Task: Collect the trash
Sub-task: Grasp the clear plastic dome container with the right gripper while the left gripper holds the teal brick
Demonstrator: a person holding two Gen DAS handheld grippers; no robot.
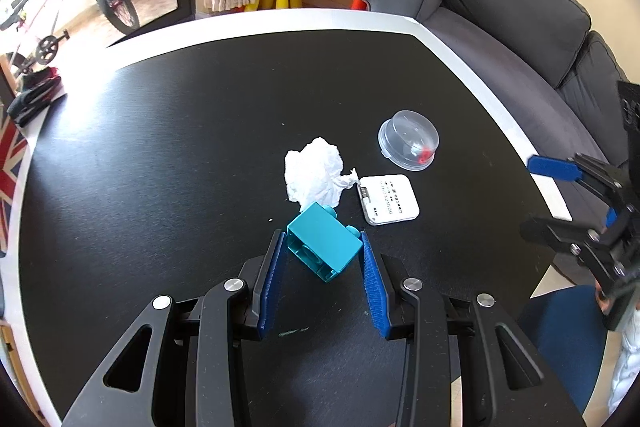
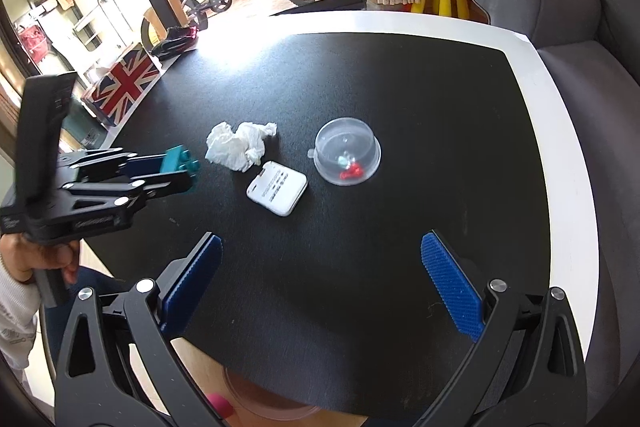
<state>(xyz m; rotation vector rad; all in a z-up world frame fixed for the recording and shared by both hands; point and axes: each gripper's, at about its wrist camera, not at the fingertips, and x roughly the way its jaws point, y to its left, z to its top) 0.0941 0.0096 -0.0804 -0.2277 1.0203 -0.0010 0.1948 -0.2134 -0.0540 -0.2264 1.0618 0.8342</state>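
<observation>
My left gripper (image 1: 323, 247) is shut on a teal toy brick (image 1: 322, 245), held tilted just above the black table (image 1: 160, 147); the right wrist view shows the same brick (image 2: 180, 159) clamped between the blue pads (image 2: 144, 161). Just beyond it lies a crumpled white tissue (image 1: 314, 171), also in the right wrist view (image 2: 238, 145). A white flat card (image 1: 390, 199) lies right of the tissue. A clear plastic lidded cup (image 1: 408, 141) with small red bits inside stands farther right. My right gripper (image 2: 320, 279) hangs open over the table's near part, nothing between its fingers.
A grey sofa (image 1: 520, 27) runs along the table's right side. A Union Jack box (image 2: 126, 83) and dark cloth items (image 2: 176, 39) sit at the table's left edge. A clear round container with something pink (image 2: 256, 401) shows below the table's near edge.
</observation>
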